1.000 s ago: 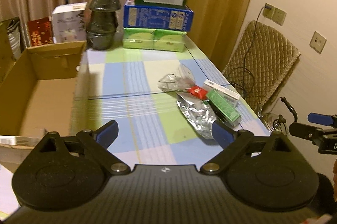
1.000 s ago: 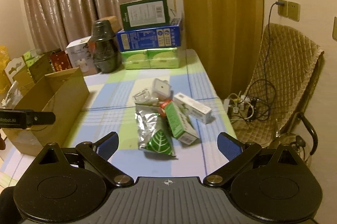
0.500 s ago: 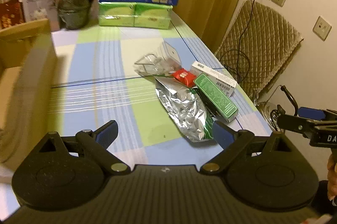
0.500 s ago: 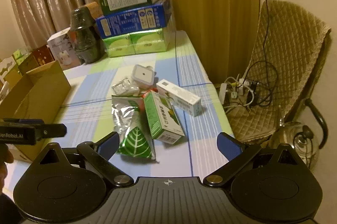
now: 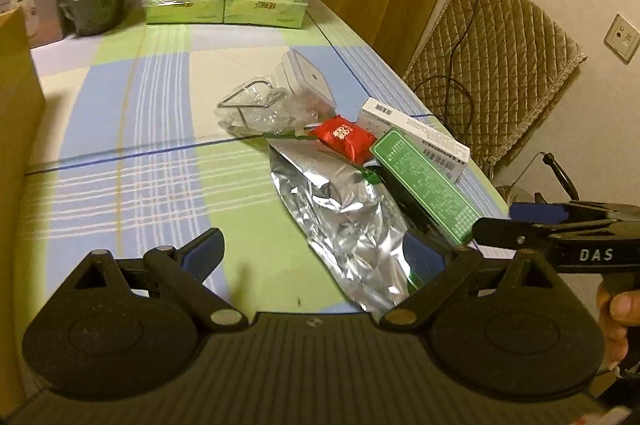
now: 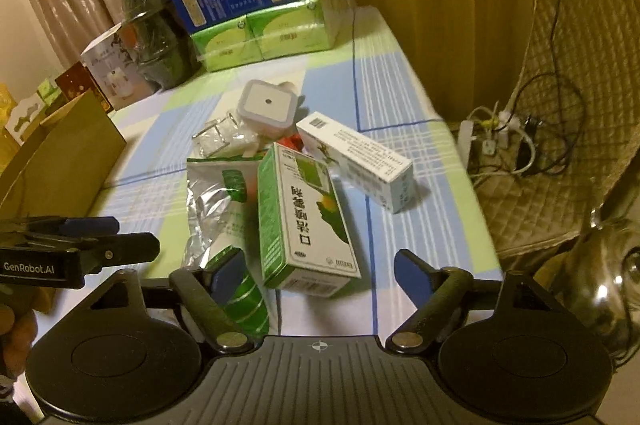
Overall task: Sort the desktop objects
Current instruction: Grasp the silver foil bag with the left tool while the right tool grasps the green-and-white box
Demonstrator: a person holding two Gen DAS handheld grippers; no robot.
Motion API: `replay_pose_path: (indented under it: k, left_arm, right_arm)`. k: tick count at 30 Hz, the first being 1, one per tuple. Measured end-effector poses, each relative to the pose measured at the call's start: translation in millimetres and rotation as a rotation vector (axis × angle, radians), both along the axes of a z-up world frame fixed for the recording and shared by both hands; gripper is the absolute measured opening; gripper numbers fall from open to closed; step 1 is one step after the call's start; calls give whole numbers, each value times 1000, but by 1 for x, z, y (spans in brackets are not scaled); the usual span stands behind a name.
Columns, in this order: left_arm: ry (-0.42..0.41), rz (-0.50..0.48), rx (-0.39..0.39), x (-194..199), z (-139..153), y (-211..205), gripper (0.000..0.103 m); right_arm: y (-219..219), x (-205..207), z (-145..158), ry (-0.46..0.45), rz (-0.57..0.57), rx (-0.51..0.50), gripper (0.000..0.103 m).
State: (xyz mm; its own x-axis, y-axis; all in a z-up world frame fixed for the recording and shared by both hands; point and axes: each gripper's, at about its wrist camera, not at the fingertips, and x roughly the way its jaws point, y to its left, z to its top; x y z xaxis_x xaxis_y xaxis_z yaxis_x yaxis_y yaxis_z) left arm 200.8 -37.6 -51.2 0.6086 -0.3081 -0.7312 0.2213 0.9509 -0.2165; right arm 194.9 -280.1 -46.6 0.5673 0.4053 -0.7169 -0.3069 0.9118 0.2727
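1. My right gripper point(image 6: 318, 275) hovered low, jaws spread wide, straddling the green rectangular cardboard box point(image 6: 304, 217).
2. My left gripper point(image 5: 316, 253) gaped empty beside that box, over the crumpled silver foil pouch point(image 5: 344, 213).

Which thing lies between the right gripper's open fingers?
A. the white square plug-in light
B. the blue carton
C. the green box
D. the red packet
C: in the right wrist view the green box lies lengthwise in front of the right gripper, its near end between the open fingers.
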Motion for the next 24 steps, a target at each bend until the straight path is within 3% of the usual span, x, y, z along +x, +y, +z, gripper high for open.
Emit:
replay_pose_path:
  k: [11, 24]
  left_arm:
    - [46, -1, -103, 22, -25, 1, 94]
    - [92, -50, -144, 31, -40, -22, 93]
  right_arm:
    - [11, 26, -22, 73, 77, -62, 60]
    - [24, 15, -20, 22, 93, -195, 58]
